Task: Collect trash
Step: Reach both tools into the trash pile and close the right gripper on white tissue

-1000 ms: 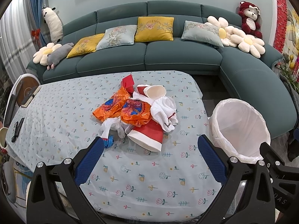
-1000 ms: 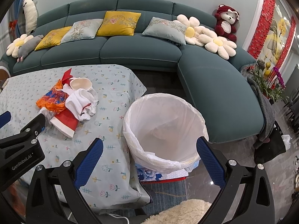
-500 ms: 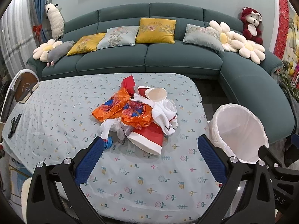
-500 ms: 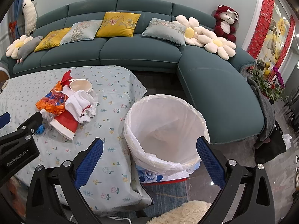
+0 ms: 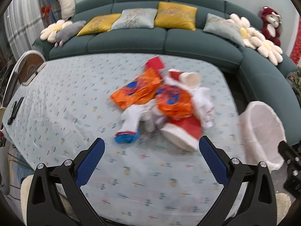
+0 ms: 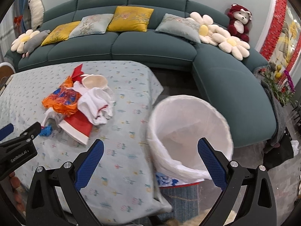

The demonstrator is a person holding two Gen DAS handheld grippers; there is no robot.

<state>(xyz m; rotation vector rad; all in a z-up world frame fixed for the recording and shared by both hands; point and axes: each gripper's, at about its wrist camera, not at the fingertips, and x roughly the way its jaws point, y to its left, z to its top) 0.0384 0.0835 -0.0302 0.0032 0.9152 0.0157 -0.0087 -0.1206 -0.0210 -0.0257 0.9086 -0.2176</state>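
Note:
A pile of trash lies on the table: orange wrappers (image 5: 143, 90) (image 6: 62, 101), a red paper cup on its side (image 5: 182, 133) (image 6: 78, 130), a white paper bowl (image 5: 190, 78) (image 6: 94, 81), white crumpled tissue (image 5: 204, 105) (image 6: 96, 105) and a blue scrap (image 5: 126, 137) (image 6: 46, 130). A bin with a white liner (image 5: 261, 130) (image 6: 190, 133) stands at the table's right end. My left gripper (image 5: 150, 152) is open and empty, just short of the pile. My right gripper (image 6: 149, 152) is open and empty over the bin's near left rim.
The table has a pale floral cloth (image 5: 65, 101) (image 6: 129, 98). A black remote (image 5: 16, 110) lies at its left edge. A teal sofa (image 5: 169, 43) (image 6: 225, 86) with cushions and plush toys wraps behind and to the right. A fluffy rug (image 5: 24, 194) lies below.
My left gripper has moved forward and left toward the pile, which now looks larger. My right gripper has shifted a little left; the bin now sits more to the right.

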